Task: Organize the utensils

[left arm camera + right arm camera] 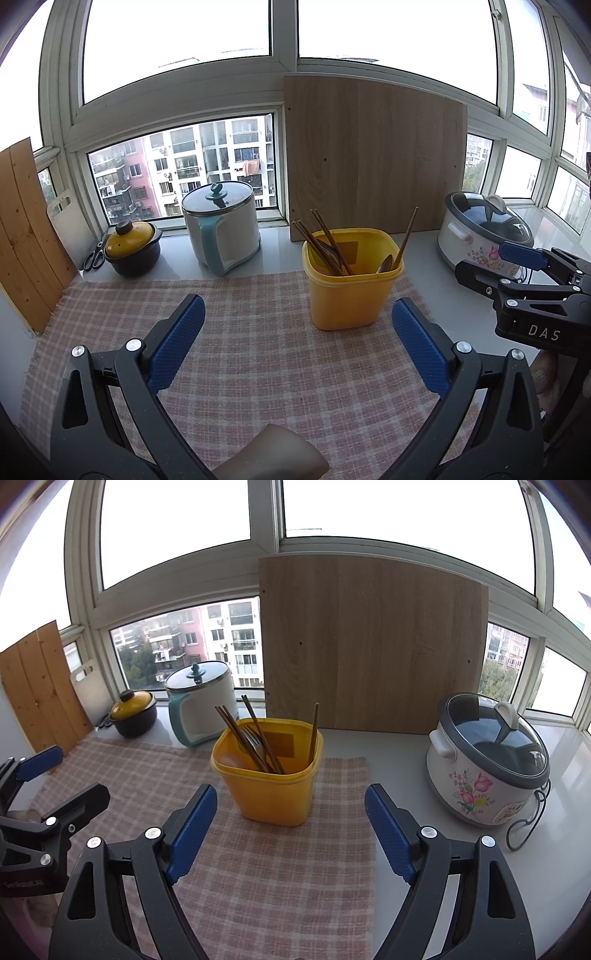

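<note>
Utensils: chopsticks [258, 738], fork [253, 740] and spoon [386, 263] stand in yellow holder [273, 790]
Holder: on checked cloth [258, 867], near its far edge
Left gripper [299, 347]: wide apart, empty
Right gripper [291, 830]: wide apart, empty
Risk: a careless reach could tip the light holder, spilling utensils

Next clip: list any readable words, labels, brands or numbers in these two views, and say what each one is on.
"DAS": white letters on the black body of the right tool, seen from the left wrist view.
Pale print on the black body of the left tool: too blurred to read.
Sticker low on the flowered rice cooker: too small to read.
</note>
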Motion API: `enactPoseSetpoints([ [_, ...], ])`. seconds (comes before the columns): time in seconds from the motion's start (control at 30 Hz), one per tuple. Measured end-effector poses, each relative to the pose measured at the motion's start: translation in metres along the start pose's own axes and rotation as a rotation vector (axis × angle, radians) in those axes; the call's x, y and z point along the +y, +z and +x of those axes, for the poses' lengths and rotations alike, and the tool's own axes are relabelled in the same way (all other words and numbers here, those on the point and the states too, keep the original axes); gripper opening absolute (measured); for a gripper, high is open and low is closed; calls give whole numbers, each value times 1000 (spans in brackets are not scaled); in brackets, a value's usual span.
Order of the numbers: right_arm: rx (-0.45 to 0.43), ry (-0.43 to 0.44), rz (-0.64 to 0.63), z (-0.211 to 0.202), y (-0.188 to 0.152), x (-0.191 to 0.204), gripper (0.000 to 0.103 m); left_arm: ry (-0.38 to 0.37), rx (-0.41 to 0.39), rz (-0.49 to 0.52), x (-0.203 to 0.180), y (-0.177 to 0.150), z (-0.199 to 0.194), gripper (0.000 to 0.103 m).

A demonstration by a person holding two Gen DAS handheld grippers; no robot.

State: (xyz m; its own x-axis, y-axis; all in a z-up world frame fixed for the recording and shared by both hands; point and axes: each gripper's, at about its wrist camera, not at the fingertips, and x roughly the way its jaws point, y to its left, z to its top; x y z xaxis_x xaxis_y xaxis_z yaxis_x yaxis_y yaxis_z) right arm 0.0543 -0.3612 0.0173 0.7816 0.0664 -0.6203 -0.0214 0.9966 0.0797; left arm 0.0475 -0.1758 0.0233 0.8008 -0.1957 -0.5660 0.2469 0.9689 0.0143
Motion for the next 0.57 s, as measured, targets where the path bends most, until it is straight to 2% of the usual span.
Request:
enactPoseSetpoints([
  [0.57,13,0,-6,9,0,1,82,40,-23,-1,10,0,5,103],
])
